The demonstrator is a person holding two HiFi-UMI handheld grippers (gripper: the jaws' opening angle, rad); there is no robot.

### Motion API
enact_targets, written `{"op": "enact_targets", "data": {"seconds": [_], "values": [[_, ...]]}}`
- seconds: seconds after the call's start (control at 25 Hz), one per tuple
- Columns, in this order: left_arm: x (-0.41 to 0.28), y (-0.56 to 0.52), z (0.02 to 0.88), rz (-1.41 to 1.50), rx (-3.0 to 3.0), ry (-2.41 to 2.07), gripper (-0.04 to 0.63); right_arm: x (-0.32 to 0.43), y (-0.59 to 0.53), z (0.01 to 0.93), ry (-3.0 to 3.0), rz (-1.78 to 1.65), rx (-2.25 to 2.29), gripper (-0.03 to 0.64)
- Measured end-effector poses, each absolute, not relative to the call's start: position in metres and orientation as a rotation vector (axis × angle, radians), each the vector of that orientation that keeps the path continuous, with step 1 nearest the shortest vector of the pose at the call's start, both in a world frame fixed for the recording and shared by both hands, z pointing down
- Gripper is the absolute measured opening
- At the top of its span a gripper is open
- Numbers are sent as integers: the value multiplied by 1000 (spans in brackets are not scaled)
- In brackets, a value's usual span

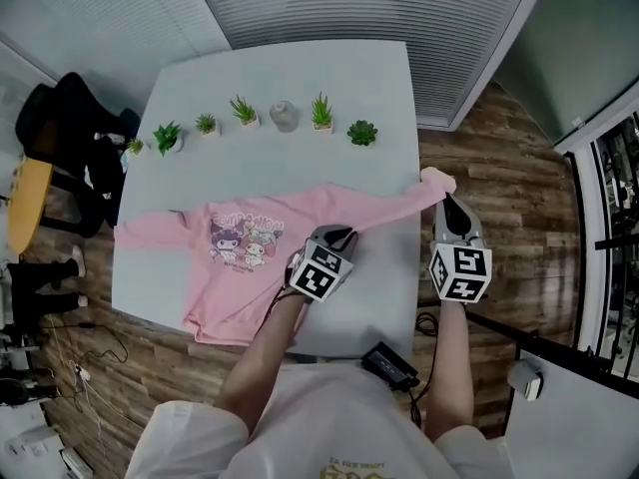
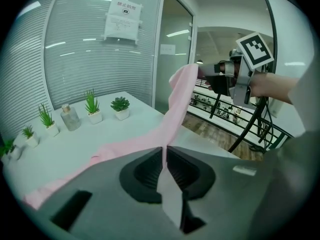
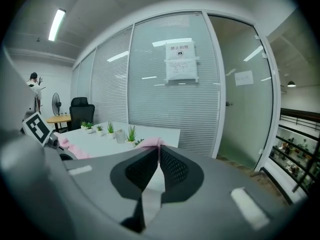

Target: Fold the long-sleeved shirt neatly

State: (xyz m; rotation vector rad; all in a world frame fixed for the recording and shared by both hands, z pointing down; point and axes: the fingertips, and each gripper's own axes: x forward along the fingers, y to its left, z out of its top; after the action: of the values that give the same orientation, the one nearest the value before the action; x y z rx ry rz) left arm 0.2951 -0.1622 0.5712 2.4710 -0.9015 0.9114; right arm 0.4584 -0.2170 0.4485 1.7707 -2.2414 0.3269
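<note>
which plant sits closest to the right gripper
The low dark rosette plant at the row's right end; the other plants are spikier and stand farther from the right gripper.

Shirt (image 1: 228, 295) on table (image 1: 300, 163); plants (image 1: 245, 111) behind shirt; chair (image 1: 68, 128) left of table.

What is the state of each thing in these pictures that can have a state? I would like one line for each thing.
shirt: unfolded, print up on the table.
sleeve: lifted, stretched between both tongs.
left tongs: shut on the sleeve.
right tongs: shut on the sleeve's cuff end.
potted plants: upright, in a row.
bottle: upright among the plants.
</note>
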Motion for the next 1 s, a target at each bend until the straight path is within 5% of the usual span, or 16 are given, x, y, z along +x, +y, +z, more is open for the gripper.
{"op": "enact_targets", "data": {"seconds": [1.0], "values": [[236,-171,558,635,2401,-1012,32,323,-247,391,-2362,225,1619,23]]}}
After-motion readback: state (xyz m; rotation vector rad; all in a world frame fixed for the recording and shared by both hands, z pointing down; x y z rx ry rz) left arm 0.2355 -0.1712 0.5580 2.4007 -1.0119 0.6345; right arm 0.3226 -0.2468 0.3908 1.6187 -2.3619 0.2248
